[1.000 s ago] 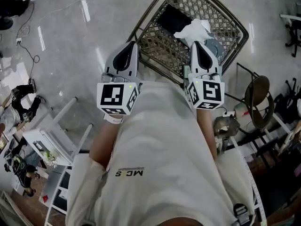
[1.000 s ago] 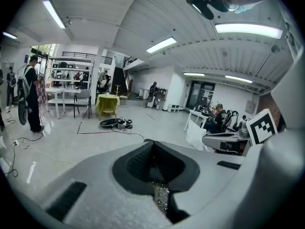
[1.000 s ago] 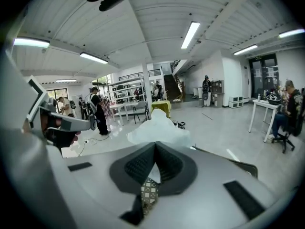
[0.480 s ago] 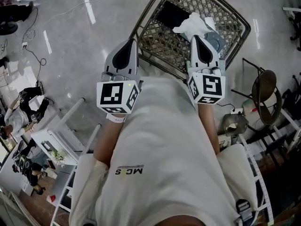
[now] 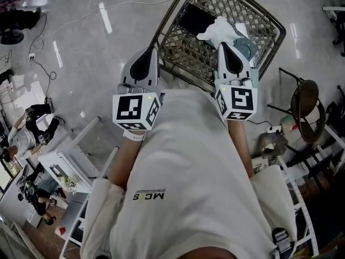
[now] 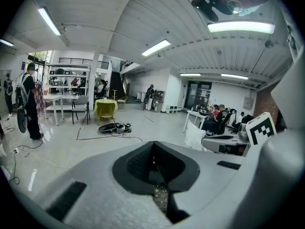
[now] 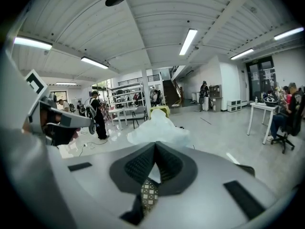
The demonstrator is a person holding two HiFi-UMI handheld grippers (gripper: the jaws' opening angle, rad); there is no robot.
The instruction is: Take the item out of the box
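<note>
Apparently white bag (image 5: 216,30) beyond right gripper (image 5: 226,46)

The dark wire-mesh metal basket (image 5: 178,43) sat upright, open at the top. Inside lay a crumpled white plastic bag (image 5: 218,29), just beside a flat black rectangular object (image 5: 195,19).

Bright ceiling strip lights; floor glare; fisheye-warped edges.

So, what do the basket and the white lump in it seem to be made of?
The basket: looks like woven wicker or wire on a dark frame, matt; its open lattice lets the floor show through. The white lump: probably thin plastic film or soft cloth, crumpled, faintly translucent; which one is unclear.
</note>
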